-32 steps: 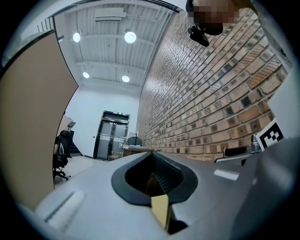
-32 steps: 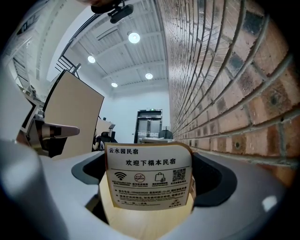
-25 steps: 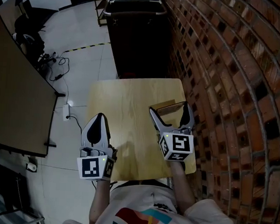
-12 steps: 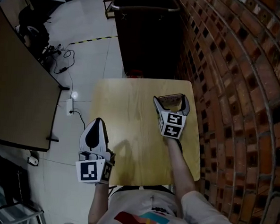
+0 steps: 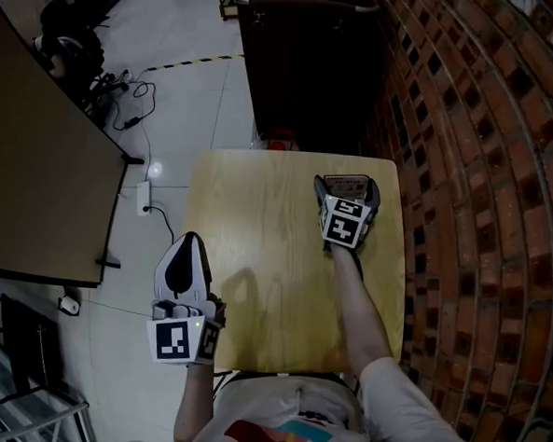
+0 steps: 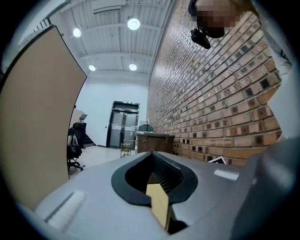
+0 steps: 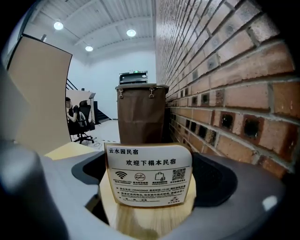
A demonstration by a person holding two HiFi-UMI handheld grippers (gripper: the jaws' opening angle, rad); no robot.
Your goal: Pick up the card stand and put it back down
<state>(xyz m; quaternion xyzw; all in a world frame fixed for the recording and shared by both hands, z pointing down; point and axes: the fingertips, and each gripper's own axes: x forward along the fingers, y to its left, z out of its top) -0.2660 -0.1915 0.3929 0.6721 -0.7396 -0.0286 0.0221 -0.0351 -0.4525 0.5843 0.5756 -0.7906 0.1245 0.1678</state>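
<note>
Brick wall point(image 5: 487, 135) flanks wooden table point(image 5: 257, 233) below card stand point(image 5: 346, 184).

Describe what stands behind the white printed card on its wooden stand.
Behind the white printed card on its wooden stand rises a tall dark brown box with metal clasps, beside the red brick wall. The card hides the box's base.

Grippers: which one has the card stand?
The right gripper: the card stand sits clamped between its jaws, near the brick wall. The left gripper has its jaws together, beside the table.
</note>
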